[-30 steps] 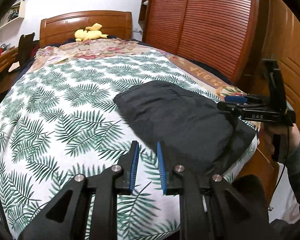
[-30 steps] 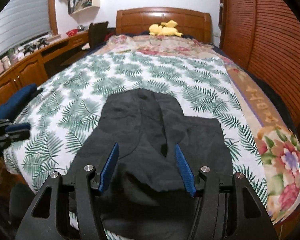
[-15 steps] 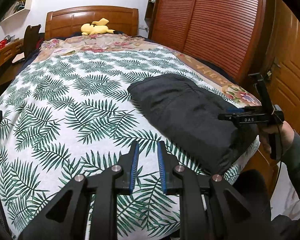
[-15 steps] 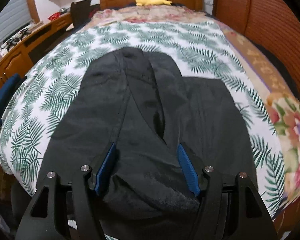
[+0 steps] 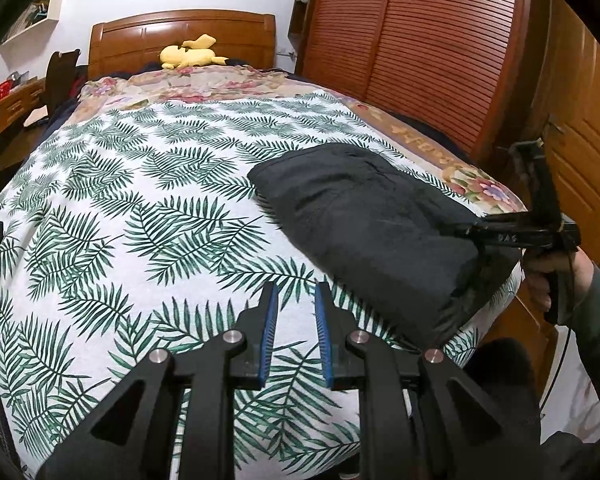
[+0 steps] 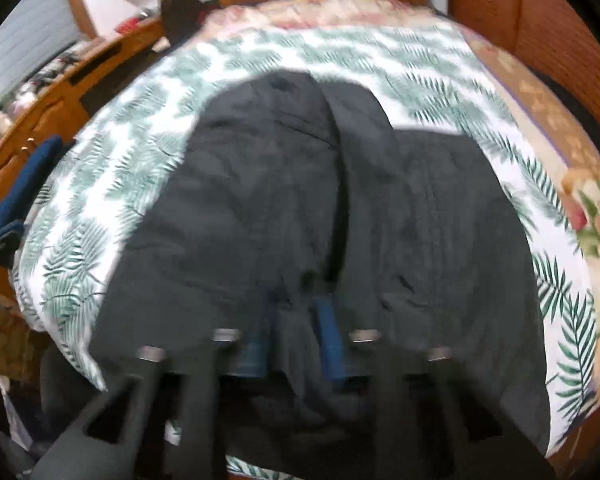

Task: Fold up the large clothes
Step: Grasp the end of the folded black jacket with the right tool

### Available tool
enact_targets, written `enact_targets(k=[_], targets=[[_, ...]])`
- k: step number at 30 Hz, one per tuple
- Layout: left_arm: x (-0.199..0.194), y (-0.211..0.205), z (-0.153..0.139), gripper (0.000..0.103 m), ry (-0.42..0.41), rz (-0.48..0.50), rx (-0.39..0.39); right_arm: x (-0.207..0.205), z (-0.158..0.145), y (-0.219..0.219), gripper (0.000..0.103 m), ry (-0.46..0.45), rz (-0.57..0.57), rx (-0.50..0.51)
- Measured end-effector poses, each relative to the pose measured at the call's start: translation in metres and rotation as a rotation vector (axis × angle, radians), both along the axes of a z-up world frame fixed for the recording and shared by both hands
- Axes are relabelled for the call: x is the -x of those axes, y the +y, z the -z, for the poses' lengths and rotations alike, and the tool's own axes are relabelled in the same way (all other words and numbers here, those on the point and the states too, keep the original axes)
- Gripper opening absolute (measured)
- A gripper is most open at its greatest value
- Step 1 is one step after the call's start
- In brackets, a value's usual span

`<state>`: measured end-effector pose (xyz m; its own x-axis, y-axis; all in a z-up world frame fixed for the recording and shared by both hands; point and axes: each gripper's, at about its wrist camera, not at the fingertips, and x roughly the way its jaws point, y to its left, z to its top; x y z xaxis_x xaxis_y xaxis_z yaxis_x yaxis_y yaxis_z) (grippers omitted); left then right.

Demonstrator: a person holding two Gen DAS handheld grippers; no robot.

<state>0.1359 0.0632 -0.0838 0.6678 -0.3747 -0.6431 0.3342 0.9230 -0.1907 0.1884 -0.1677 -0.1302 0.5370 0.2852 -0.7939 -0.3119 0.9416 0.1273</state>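
Dark garment [image 5: 364, 220] on the fern-print bedspread [image 5: 140, 220], near right corner of the bed.
Right gripper [image 6: 296, 320] level at the near hem, fingers pinched on a fold of cloth. Left gripper [image 5: 294, 320] hovers over bare bedspread, fingers narrowly apart, empty.
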Motion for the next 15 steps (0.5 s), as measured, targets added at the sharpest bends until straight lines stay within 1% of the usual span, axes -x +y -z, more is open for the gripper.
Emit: enact_targets(k=[3,8,11,15], targets=[[0.0,-0.009,-0.004,0.016,-0.003,0.01,-0.003,0.012,-0.019,-0.005,0.006,-0.081,0.016,-0.031],[-0.002,-0.033,-0.011,0.016,-0.019,0.044,-0.015,0.031,-0.053,-0.015,0.005,-0.192,0.034,-0.047],[-0.005,-0.048,-0.014,0.016,-0.029,0.062,-0.016,0.04,-0.069,-0.024,0.005,-0.234,0.042,-0.051],[-0.01,-0.068,-0.019,0.016,-0.037,0.086,-0.014,0.056,-0.082,-0.052,0.004,-0.269,0.083,-0.038]])
